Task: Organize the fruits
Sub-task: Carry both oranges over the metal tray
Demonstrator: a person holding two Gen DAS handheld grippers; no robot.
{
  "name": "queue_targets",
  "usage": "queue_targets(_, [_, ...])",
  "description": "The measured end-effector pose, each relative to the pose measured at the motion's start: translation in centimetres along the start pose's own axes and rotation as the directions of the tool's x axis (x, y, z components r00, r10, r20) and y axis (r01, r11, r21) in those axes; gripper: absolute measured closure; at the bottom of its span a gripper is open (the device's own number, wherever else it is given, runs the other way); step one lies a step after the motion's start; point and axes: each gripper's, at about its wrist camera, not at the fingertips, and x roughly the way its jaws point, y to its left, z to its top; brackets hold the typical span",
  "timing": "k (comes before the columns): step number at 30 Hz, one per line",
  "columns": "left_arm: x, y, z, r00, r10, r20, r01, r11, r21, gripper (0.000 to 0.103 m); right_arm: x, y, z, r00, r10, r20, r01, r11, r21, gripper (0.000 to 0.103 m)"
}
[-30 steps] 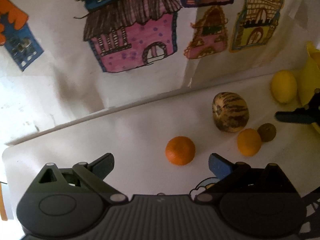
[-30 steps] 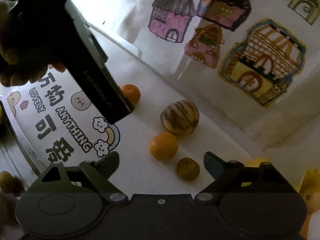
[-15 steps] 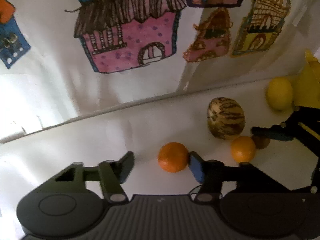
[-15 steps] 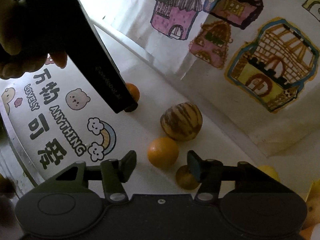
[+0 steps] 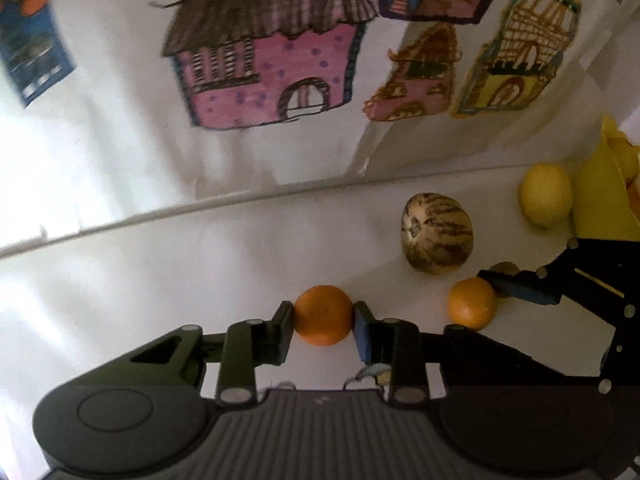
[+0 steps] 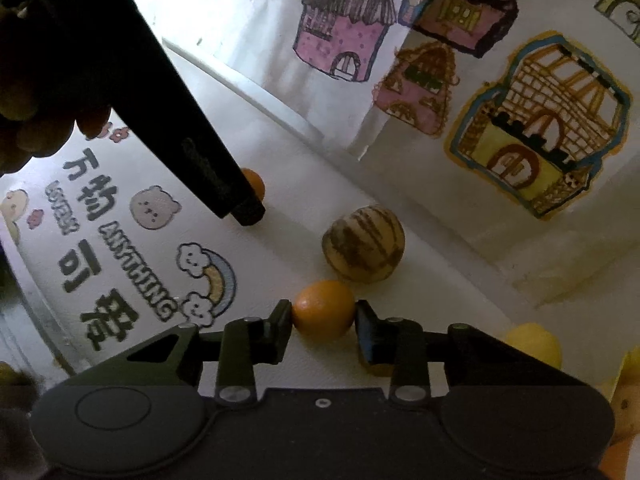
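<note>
Two grabs going at once here. The left gripper (image 5: pixel 323 326) has just been closing and now pinches the redder orange (image 5: pixel 323 314) on the white table (image 5: pixel 160 280), pads flat on both sides. The right gripper (image 6: pixel 323 328) has just been closing too, around the paler orange (image 6: pixel 323 309). Its left pad touches, and the right one looks snug or nearly so.

To do this well I'd say lift both straight up, slowly, since round fruit can squirt out of flat pads. The right one should watch the striped melon (image 6: pixel 363 249) sitting just behind its orange, plus a small brownish fruit (image 5: pixel 505 268) tucked by its finger. A lemon (image 5: pixel 546 194) waits next to the yellow container (image 5: pixel 600 208), probably the drop-off.
</note>
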Motion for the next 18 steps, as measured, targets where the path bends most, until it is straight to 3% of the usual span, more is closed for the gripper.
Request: queue_targets(18, [-8.6,2.1,-10.4,0.998,-0.041,0.039,0.045,0.994,-0.102,0.069,-9.3,5.7,-1.9,0.998,0.058,0.029,-0.059,0.997,0.052,0.067])
